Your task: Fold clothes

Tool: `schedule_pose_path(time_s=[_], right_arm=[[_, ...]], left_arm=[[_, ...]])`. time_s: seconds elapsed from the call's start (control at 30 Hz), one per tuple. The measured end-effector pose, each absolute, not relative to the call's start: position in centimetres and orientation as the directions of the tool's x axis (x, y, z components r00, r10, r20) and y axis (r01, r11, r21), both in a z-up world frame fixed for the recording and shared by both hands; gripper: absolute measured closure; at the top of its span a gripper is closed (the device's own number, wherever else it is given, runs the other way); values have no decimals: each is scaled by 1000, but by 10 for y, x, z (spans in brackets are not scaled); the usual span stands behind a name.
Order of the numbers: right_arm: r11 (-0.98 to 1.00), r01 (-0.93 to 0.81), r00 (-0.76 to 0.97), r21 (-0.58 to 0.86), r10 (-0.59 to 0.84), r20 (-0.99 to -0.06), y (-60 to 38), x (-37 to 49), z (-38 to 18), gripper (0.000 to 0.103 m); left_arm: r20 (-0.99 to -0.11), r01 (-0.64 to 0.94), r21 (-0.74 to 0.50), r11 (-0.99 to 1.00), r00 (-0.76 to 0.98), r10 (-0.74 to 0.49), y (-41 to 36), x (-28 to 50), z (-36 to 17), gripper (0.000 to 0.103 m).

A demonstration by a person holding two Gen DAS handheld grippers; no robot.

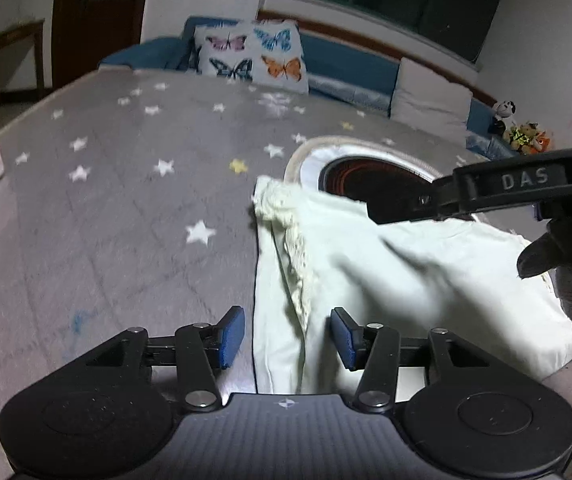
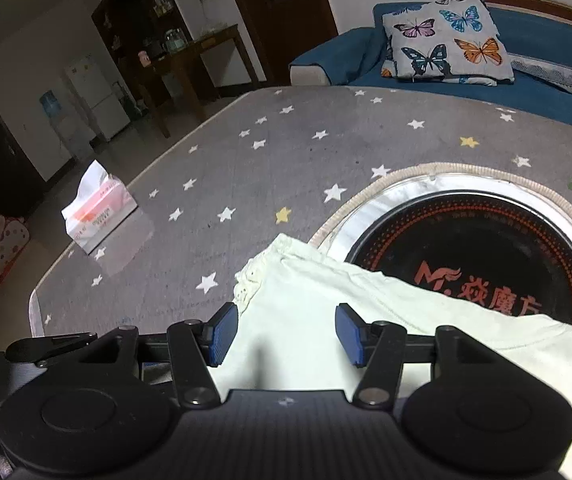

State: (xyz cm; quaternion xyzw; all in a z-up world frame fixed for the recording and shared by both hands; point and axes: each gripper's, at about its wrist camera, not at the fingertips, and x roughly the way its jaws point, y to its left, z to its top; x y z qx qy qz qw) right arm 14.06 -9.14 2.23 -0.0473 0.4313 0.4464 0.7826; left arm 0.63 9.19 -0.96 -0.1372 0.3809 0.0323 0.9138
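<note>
A pale cream garment [image 1: 386, 272] with a lace-trimmed edge lies folded on the grey star-patterned tablecloth [image 1: 126, 200], partly over the round black cooktop [image 1: 374, 184]. My left gripper [image 1: 288, 338] is open, its blue pads straddling the garment's near left edge, holding nothing. The right gripper's body shows at the right edge of the left wrist view [image 1: 526, 188]. In the right wrist view the garment [image 2: 326, 320] lies under my right gripper [image 2: 286, 334], which is open with its pads above the cloth. The cooktop [image 2: 486, 256] is partly covered by the garment.
A pink tissue box [image 2: 98, 212] stands near the table's left edge. A blue sofa [image 2: 526, 80] with a butterfly cushion [image 2: 446, 40] is behind the table. A wooden side table [image 2: 202, 64] and shelves stand farther back. Stuffed toys [image 1: 522, 132] sit on the sofa at right.
</note>
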Motion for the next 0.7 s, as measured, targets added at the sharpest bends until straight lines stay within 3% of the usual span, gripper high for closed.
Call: schedule_pose_path(time_s=[0.1, 0.17, 0.27, 0.7], right_arm=[[588, -750, 222, 303, 656, -722, -87, 135, 23, 48], [579, -759, 214, 299, 655, -724, -83, 132, 23, 48], [569, -770, 206, 287, 648, -733, -74, 127, 24, 48], [537, -823, 197, 184, 574, -795, -44, 124, 20, 48]], left_arm=[[-707, -155, -260, 953, 703, -78, 90, 8, -12, 55], [-705, -150, -314, 938, 698, -125, 92, 11, -13, 79], [-693, -146, -357, 923, 703, -157, 89, 14, -10, 84], [-633, -23, -351, 936, 743, -219, 45, 23, 6, 84]])
